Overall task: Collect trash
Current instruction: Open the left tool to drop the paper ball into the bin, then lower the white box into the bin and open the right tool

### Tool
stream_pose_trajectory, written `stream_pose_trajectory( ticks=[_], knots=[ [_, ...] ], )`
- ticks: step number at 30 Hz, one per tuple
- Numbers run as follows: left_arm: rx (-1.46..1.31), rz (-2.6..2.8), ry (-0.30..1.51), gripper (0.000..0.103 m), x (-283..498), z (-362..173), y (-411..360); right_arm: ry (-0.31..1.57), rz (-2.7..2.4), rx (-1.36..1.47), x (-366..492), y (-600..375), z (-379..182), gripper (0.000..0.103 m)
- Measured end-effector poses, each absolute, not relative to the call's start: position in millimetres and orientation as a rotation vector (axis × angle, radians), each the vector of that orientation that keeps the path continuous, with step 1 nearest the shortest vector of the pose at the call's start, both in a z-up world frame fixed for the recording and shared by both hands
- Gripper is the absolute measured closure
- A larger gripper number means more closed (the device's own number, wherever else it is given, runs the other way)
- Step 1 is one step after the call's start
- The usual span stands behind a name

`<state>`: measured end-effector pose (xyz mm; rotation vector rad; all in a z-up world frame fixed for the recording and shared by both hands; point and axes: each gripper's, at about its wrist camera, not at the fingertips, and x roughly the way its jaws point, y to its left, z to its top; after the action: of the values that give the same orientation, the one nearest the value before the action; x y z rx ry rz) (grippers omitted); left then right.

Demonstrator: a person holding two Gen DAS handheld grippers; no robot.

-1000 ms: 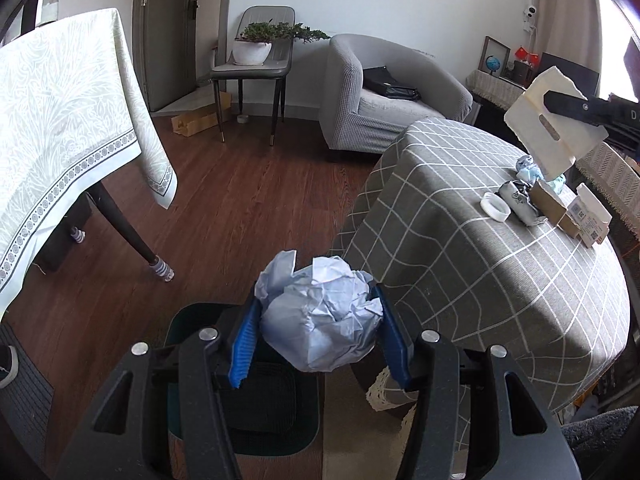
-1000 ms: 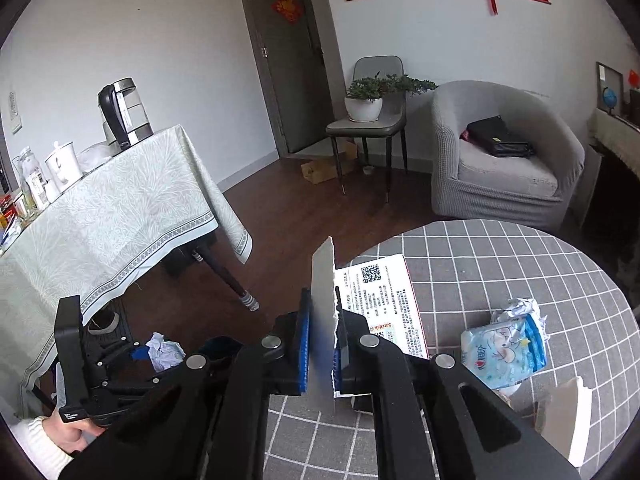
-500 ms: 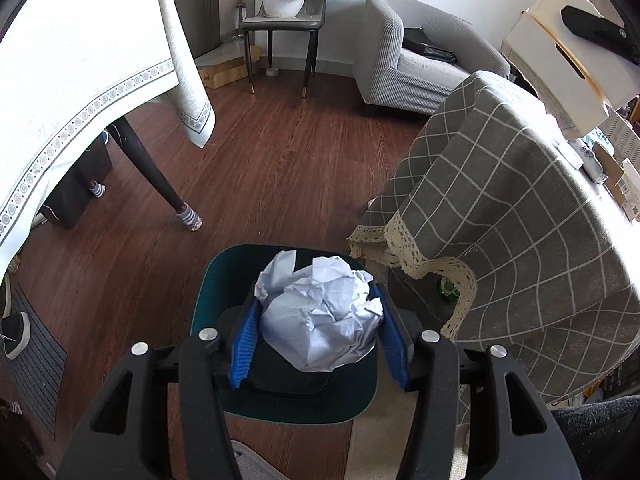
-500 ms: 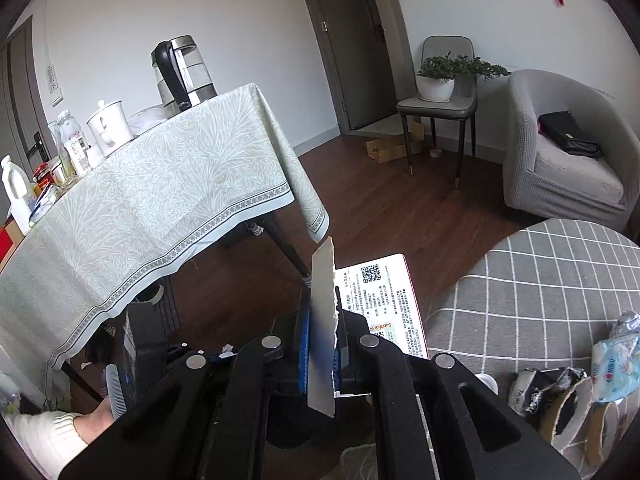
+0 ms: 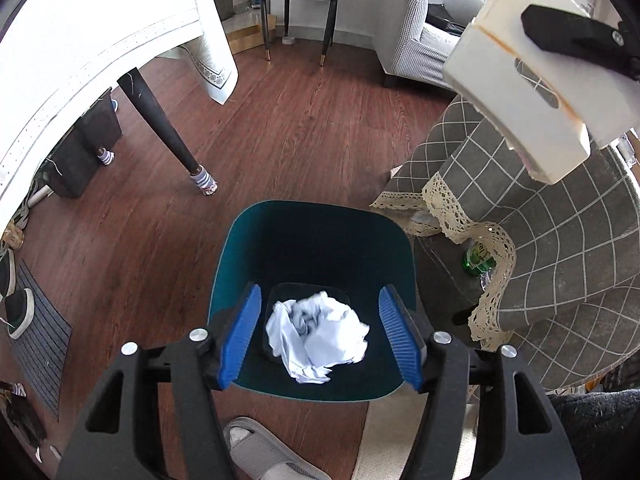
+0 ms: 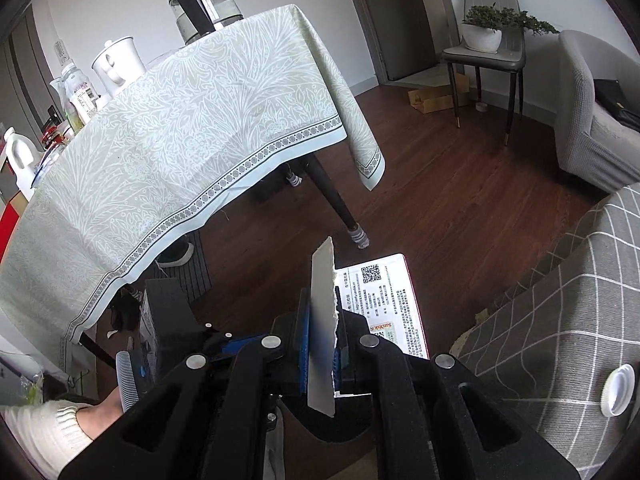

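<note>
Left wrist: left claw (image 5: 320, 338) spread wide above teal bin (image 5: 316, 220); crumpled paper ball (image 5: 318, 338) lying inside on bin floor. Probably featherlight, springy.

Right wrist: right claw (image 6: 324, 346) pinching torn card package (image 6: 322, 332) edge-on. Thin, stiff, light; flat-face grip suits.

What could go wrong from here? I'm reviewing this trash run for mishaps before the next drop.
1. The right gripper pinches the torn cardboard packaging only at its lower edge; it is off to the side of the teal bin, so an early release would likely hit the floor.
2. The crumpled paper is already in the bin; the open left gripper hangs right above it and could snag the rim.
</note>
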<state>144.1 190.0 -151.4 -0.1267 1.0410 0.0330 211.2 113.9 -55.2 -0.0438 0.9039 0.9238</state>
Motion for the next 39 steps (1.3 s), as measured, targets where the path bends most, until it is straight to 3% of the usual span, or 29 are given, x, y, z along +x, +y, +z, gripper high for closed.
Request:
stream_pose_trajectory(
  ticks=[18, 29, 39],
  knots=[
    [-0.191, 0.052, 0.852, 0.039, 118.0, -94.6, 226.4, 1.113, 0.887, -0.080, 222.0, 166.5, -151.3, 0.094],
    [-0.209, 0.028, 0.758, 0.057, 108.3, -53.7, 229.7, 1.223, 0.858, -0.118, 219.1, 191.1, -201.5, 0.094],
    [-0.209, 0.000, 0.693, 0.058, 100.9, -24.9, 223.0, 1.300, 0.855, -0.166, 201.3, 202.4, -236.2, 0.091]
  ],
)
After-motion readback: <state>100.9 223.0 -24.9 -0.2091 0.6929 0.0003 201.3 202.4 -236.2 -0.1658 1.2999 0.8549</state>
